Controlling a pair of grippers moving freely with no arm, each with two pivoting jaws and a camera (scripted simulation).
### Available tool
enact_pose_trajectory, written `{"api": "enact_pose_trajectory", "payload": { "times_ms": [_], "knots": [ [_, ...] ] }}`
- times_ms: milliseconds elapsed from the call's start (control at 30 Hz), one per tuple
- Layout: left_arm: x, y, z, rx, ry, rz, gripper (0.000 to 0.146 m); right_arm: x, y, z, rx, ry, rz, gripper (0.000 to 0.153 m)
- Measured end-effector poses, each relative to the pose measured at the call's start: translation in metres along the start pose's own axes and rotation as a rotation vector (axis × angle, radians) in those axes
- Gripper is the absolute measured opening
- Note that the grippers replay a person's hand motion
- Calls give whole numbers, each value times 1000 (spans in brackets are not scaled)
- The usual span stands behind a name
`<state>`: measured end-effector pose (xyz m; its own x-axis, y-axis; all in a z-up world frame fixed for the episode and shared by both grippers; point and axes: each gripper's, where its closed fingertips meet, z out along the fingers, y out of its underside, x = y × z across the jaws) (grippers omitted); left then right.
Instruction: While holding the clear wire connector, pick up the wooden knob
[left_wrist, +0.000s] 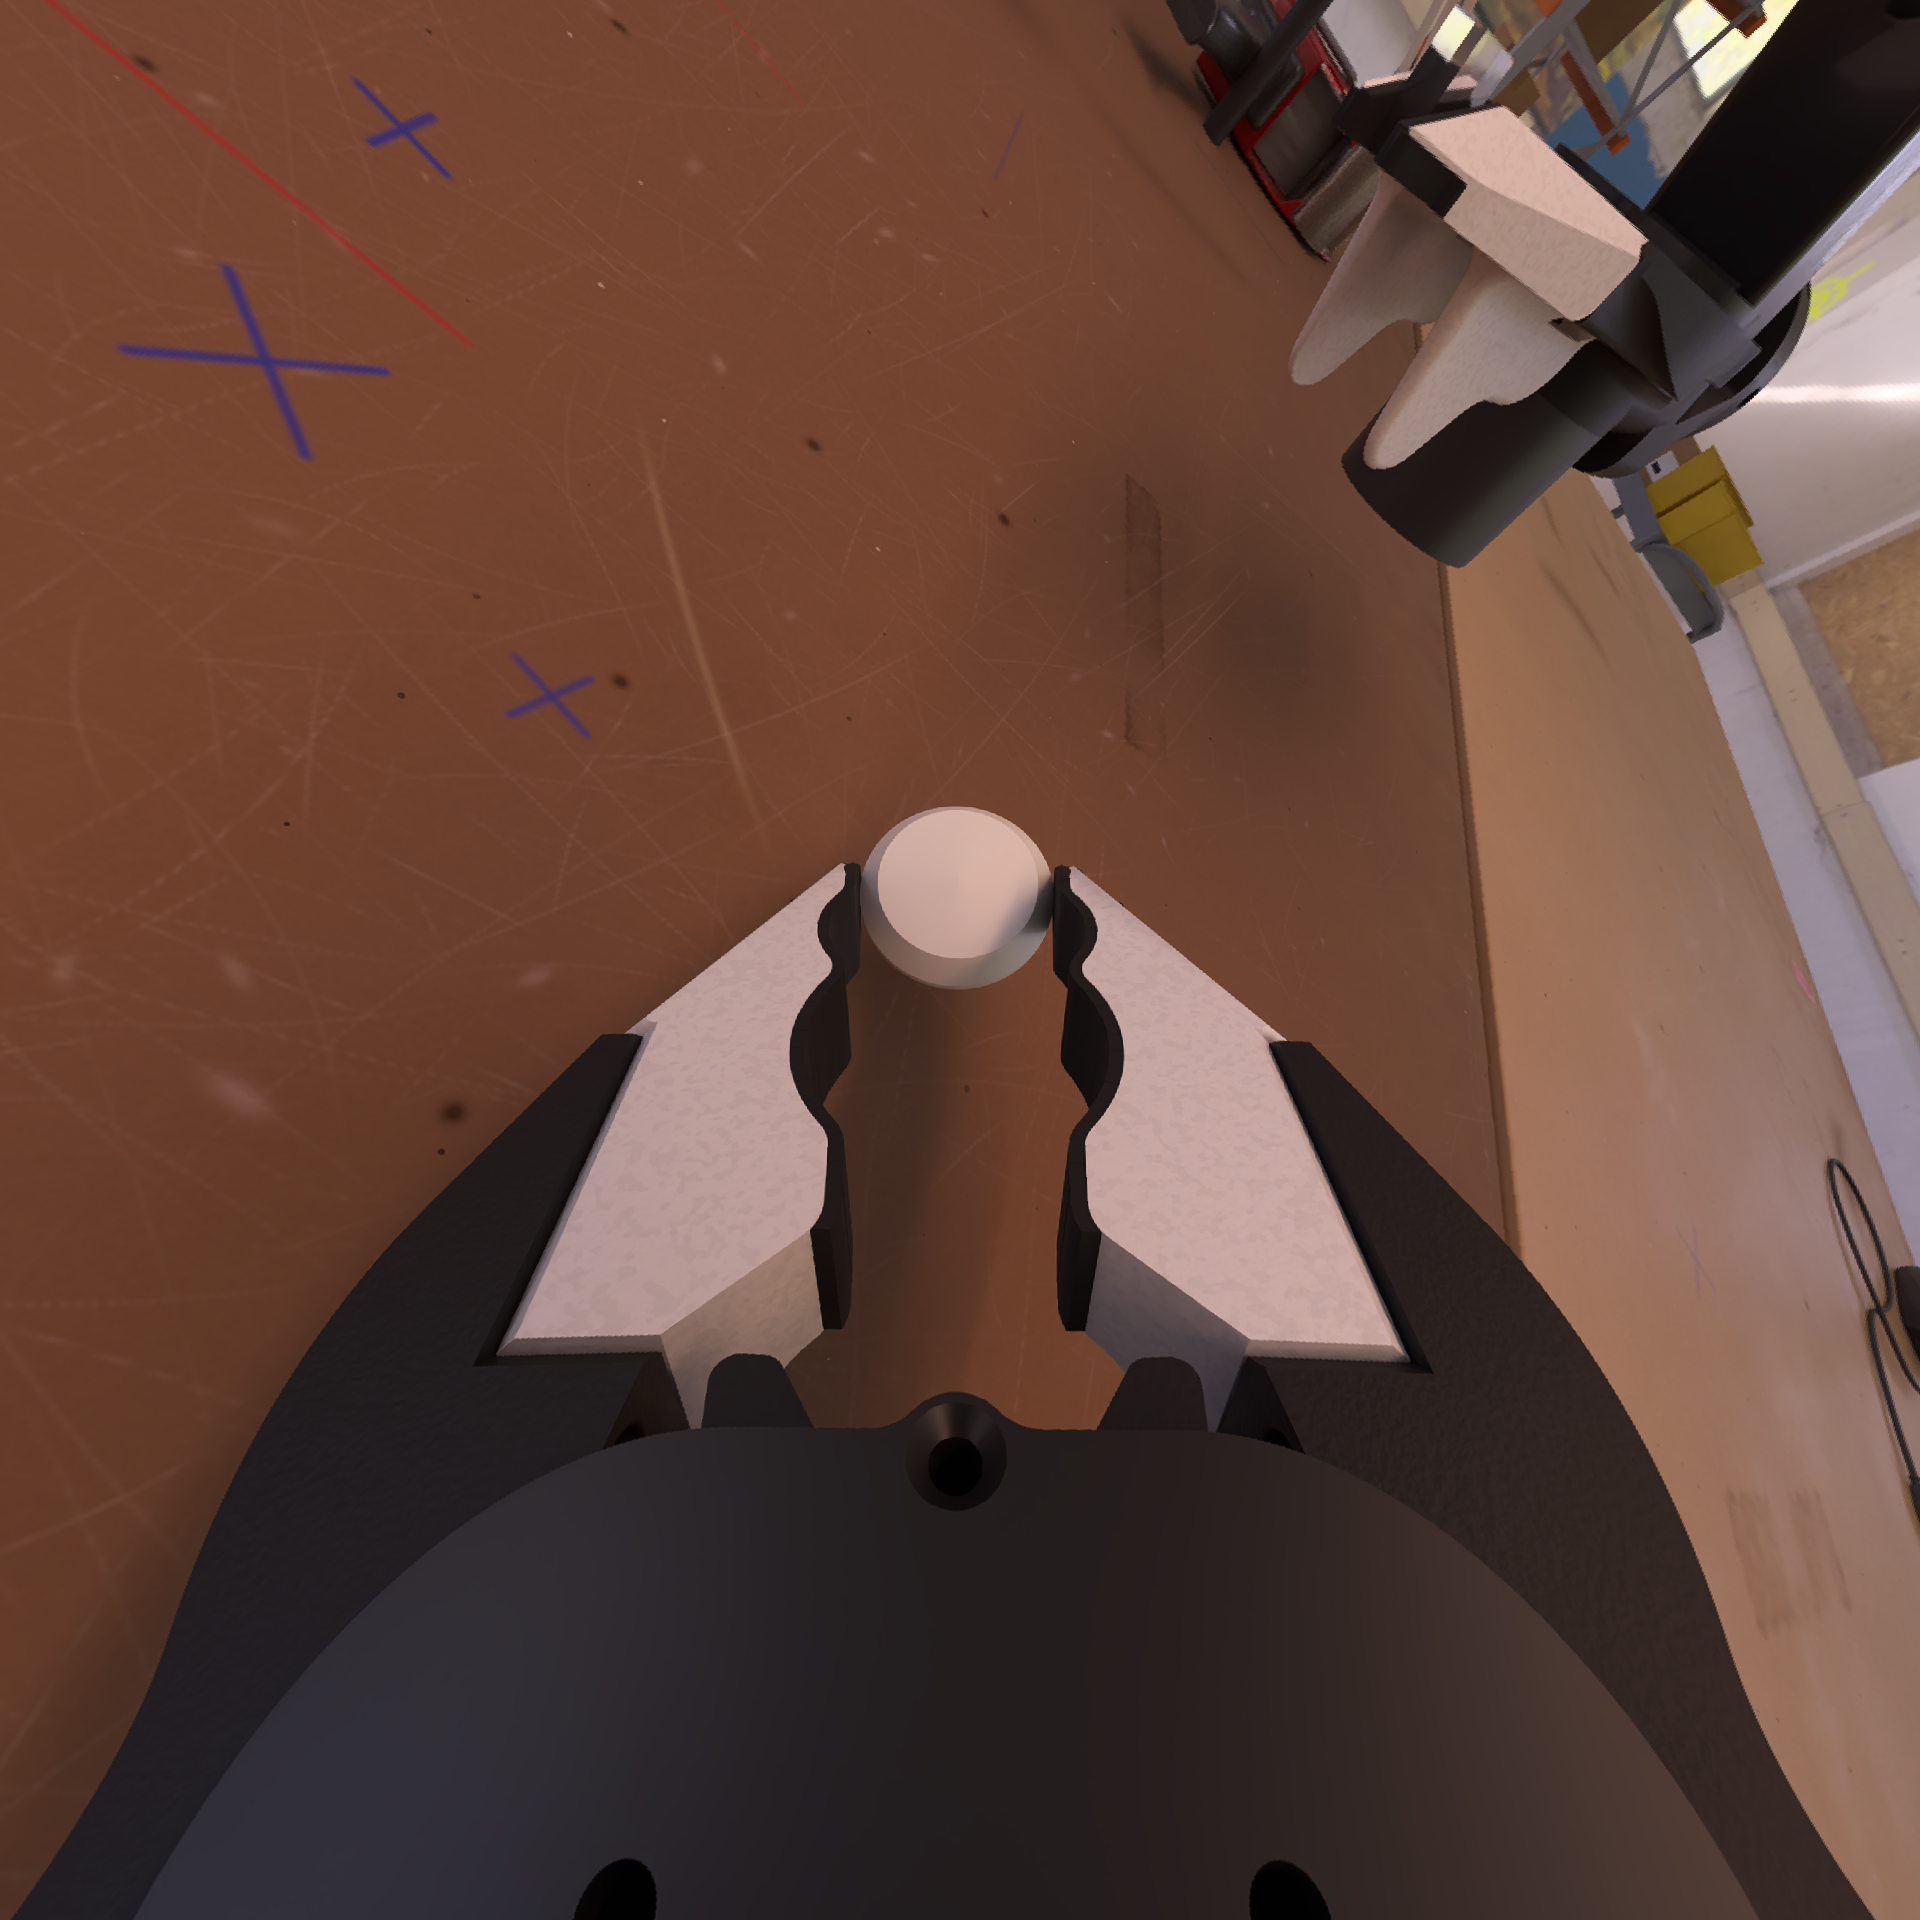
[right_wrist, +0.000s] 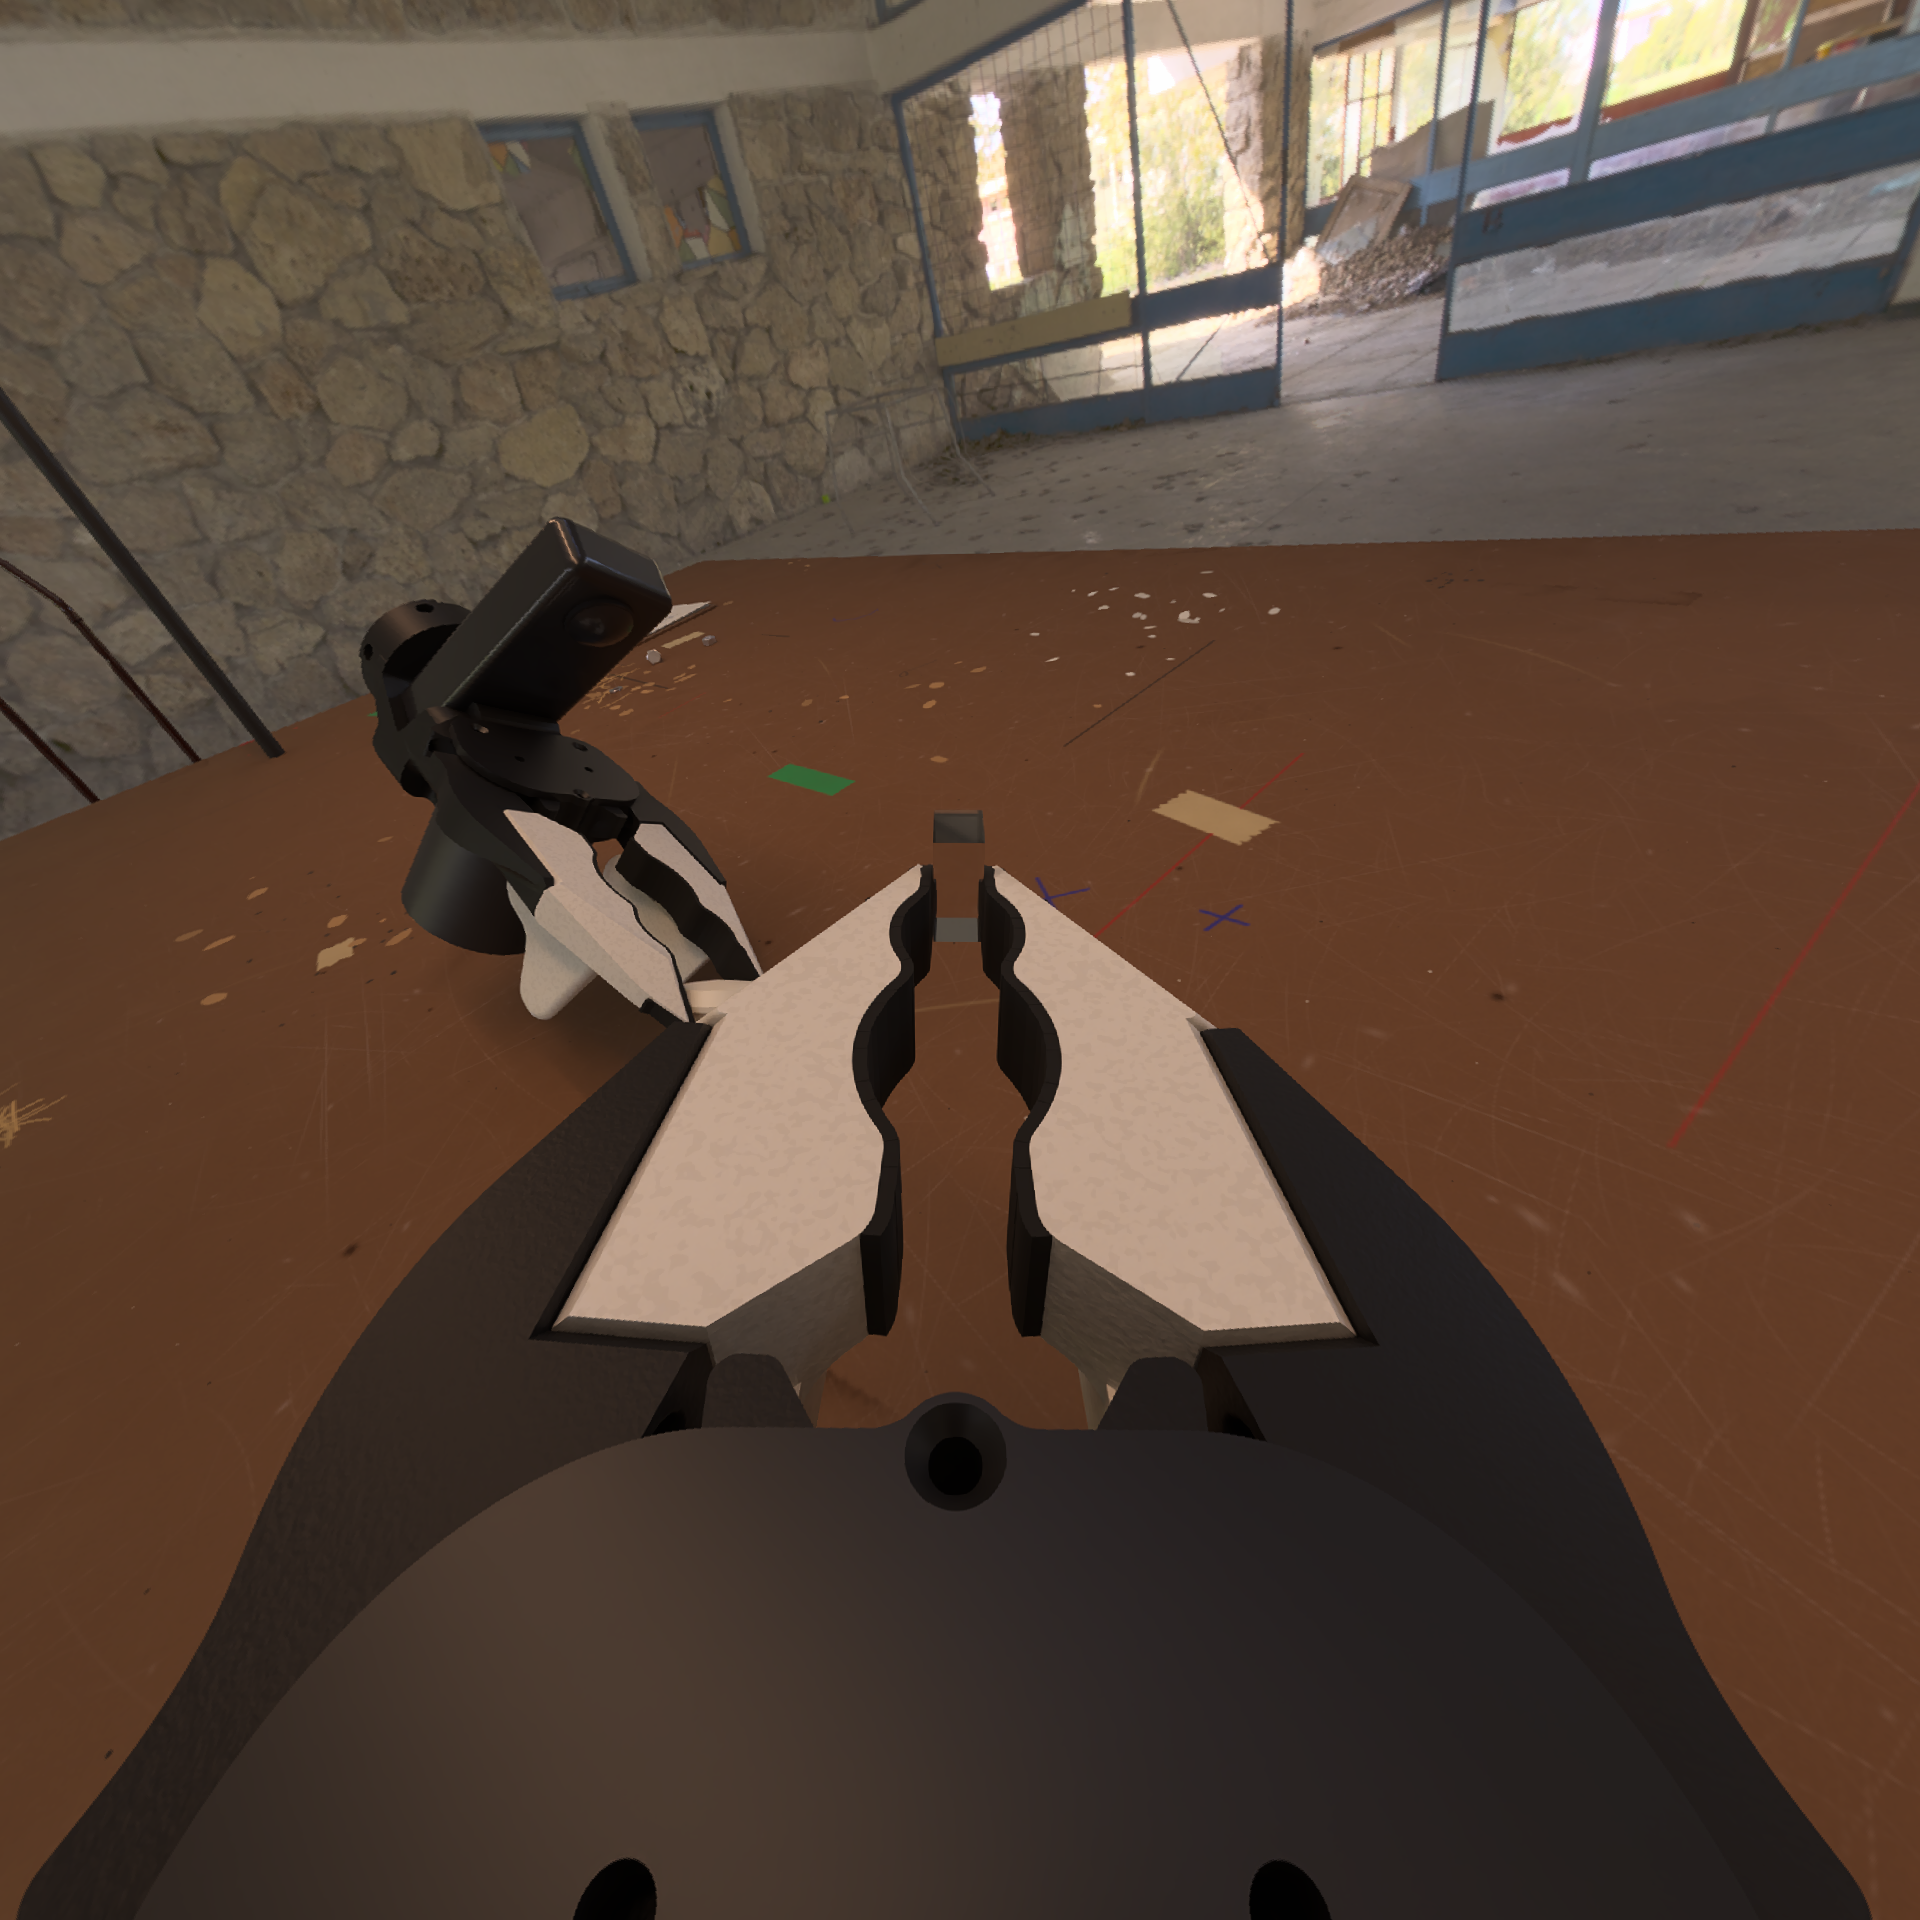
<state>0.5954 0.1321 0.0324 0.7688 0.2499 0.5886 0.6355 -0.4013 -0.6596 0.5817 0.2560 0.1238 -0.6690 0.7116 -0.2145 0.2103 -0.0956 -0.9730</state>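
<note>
Left claw: the left claw (left_wrist: 956, 896) points steeply down at the bench (left_wrist: 623, 582), its fingertips set against either side of the wooden knob (left_wrist: 956, 894), gripping it.
Right claw: the right claw (right_wrist: 954, 896) reaches forward at a low slant over the bench, narrowed onto the clear wire connector (right_wrist: 957, 878), which is pinched between its tips.
Wooden knob: pale, round and smooth, with a flat top face and a rounded edge; it sits right at the left fingertips, and whether it touches the bench cannot be told.
Clear wire connector: a small see-through block with a dark grey cap at the far end and a grey band nearer the claw; it pokes out past the tips, above the bench.
Claw build: matte black shells, speckled off-white fingers, black wavy inner pads.
Bench: brown, scratched, marked with blue crosses (left_wrist: 260, 358), thin red lines, pale flecks, a green patch (right_wrist: 810, 779) and a tan strip of tape (right_wrist: 1214, 818).
Claws together: in the right wrist view the left claw is low and just to the left of the right one, tilted down under its black camera box (right_wrist: 566, 634).
</note>
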Motion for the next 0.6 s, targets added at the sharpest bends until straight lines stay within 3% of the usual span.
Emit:
{"api": "enact_pose_trajectory", "payload": {
  "times_ms": [600],
  "knots": [
    [0,0,0,3,4,-8,37,0,-3,-1,17,-12,24,8]
  ]
}}
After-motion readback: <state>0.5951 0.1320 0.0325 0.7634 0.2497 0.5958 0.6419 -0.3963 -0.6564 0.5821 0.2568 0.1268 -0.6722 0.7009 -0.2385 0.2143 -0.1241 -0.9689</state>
